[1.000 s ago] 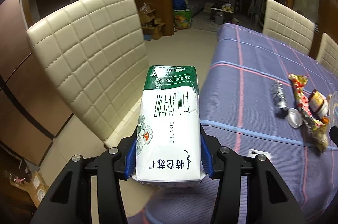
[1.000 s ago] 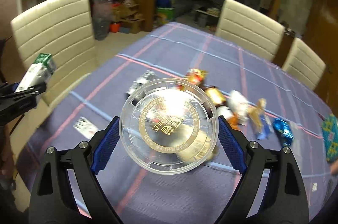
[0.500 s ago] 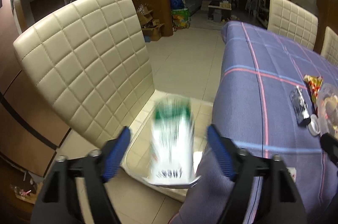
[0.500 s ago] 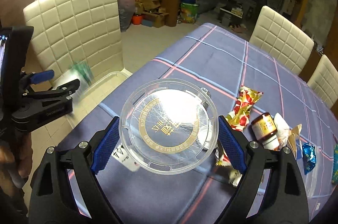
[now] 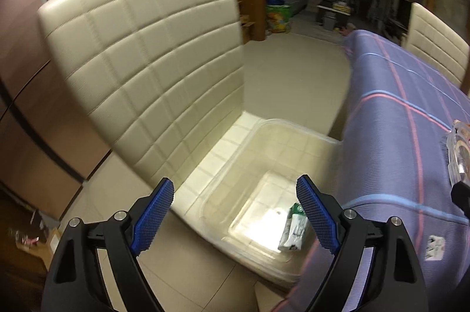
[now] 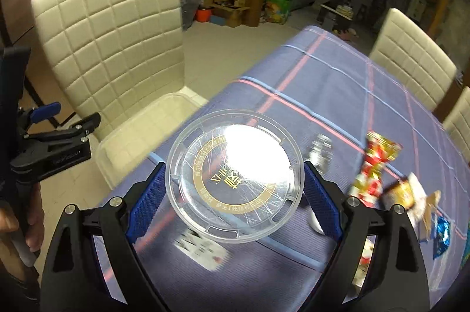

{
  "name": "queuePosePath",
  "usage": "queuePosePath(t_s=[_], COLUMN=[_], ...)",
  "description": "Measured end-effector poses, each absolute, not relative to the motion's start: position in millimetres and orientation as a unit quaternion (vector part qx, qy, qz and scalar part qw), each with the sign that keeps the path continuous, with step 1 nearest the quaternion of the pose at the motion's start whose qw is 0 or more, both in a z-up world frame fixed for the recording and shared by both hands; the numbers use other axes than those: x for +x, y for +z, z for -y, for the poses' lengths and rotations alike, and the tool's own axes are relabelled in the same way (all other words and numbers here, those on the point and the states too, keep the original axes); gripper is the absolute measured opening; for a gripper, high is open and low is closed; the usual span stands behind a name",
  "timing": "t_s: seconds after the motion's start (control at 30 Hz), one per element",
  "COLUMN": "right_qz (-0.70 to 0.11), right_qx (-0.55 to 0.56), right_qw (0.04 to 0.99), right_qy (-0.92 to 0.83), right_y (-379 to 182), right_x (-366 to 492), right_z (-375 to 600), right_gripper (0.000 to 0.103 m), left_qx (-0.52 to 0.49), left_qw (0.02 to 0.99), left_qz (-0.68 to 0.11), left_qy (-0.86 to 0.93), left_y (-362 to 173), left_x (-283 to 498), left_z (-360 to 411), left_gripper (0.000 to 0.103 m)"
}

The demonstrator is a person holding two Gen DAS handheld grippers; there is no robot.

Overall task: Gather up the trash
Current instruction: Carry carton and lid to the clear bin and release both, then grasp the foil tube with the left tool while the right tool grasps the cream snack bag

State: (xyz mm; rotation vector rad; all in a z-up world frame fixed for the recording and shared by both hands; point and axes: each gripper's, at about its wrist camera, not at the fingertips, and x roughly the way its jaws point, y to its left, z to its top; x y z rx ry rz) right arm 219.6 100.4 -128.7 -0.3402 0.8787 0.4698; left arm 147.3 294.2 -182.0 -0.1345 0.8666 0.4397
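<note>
My left gripper [image 5: 235,212] is open and empty above a clear plastic bin [image 5: 264,141] that sits on a cream chair seat. A green and white milk carton [image 5: 293,229] lies at the bottom of the bin. My right gripper [image 6: 232,194] is shut on a clear round plastic lid [image 6: 235,176] with gold print, held above the table's near left corner. The bin [image 6: 164,118] and the left gripper [image 6: 58,132] also show at the left in the right wrist view.
A cream quilted chair [image 5: 141,53] stands behind the bin, beside the table with a purple checked cloth [image 6: 337,88]. Snack wrappers [image 6: 376,165], a small bottle [image 6: 320,150] and a paper slip [image 6: 202,250] lie on the cloth. More cream chairs [image 6: 411,59] stand at the far side.
My left gripper opened and the milk carton dropped into the bin. My right gripper carried the clear lid left, toward the table's corner and the bin.
</note>
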Motion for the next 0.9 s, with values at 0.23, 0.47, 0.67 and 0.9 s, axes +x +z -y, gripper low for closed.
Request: queuePosePath(t_s=[0.23,0.47,0.67,0.9], right_qz=[-0.409,-0.417,-0.425,-0.422], right_qx=[-0.186,-0.171,-0.162,-0.158], right_qw=[0.850,0.841,0.843,0.855], right_qy=[0.274,0.299,0.287,0.255], right_y=[-132,-135,-137,-132], right_x=[222,222,222,213], right_z=[-157,-182,-169,-129], right_gripper=[0.088,0.094,0.095,0.095], left_qx=[-0.089,-0.103,-0.097,-0.089], left_qw=[0.869,0.863,0.868,0.880], left_qz=[-0.414,-0.413,-0.413,-0.410], left_qy=[0.255,0.272,0.257,0.223], left_y=[-185,-185,-183,-176], left_x=[121,108,106,112], left_z=[-330,-345,-333,-301], left_gripper=[0.083,0.083,0.083,0.083])
